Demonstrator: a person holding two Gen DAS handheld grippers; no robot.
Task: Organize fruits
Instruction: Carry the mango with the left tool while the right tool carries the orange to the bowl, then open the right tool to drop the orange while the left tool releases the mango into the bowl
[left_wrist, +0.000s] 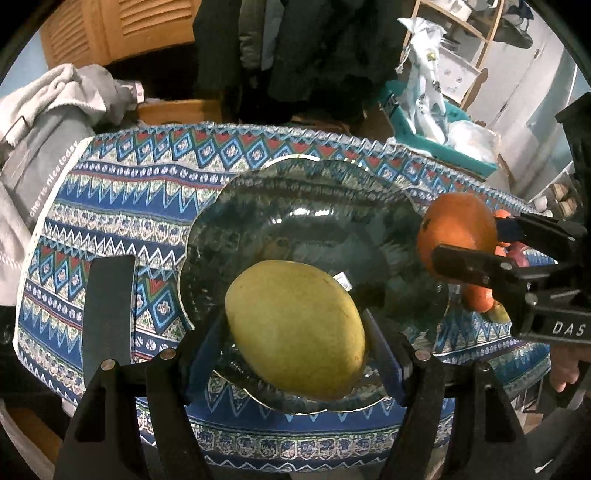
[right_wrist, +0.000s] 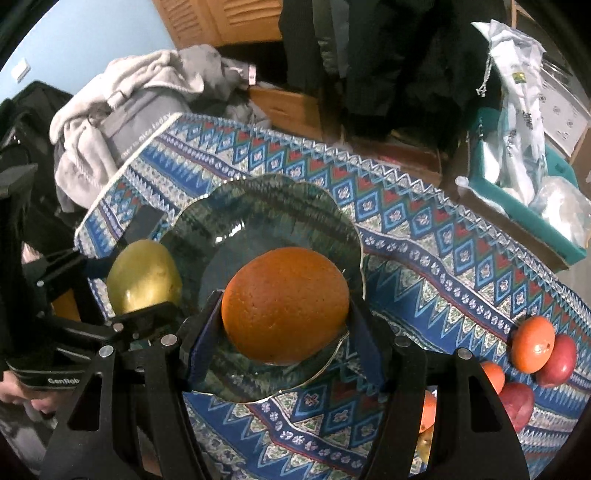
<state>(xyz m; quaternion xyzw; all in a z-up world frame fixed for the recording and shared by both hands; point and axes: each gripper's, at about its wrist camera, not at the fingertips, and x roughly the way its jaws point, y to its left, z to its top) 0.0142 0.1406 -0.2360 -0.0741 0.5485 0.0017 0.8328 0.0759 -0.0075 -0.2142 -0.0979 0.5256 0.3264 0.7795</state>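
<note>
Left wrist view, lower centre: left gripper (left_wrist: 295, 332) clamped on a yellow-green mango (left_wrist: 295, 328), blue pads pressed to both flanks of the fruit. Under and behind the mango, a dark glass bowl (left_wrist: 280, 206) with a scalloped rim, standing on a blue patterned tablecloth (left_wrist: 122, 192). At the right edge of the same frame, right gripper (left_wrist: 476, 243) reaching in sideways, closed around an orange (left_wrist: 458, 225) above the bowl's right rim. Just below that, more fruit partly hidden behind the black fingers, probably 1 small orange and something yellowish.

Right wrist view, centre: right gripper (right_wrist: 286, 314) squeezing the orange (right_wrist: 286, 306) from both sides, over the near half of the bowl (right_wrist: 266, 206). Left of centre, the mango (right_wrist: 144, 277) in the left gripper (right_wrist: 146, 288), hanging at the bowl's left rim. Lower right on the tablecloth (right_wrist: 424, 236): a cluster of loose fruit, 2 red apples (right_wrist: 557, 362) and a few small oranges (right_wrist: 533, 343) touching one another.

Farther up, at upper left in both views, a heap of grey clothes (right_wrist: 122, 107) against the table's far edge; at upper right, a teal bin (right_wrist: 535, 206) with a white plastic bag (right_wrist: 517, 96).
</note>
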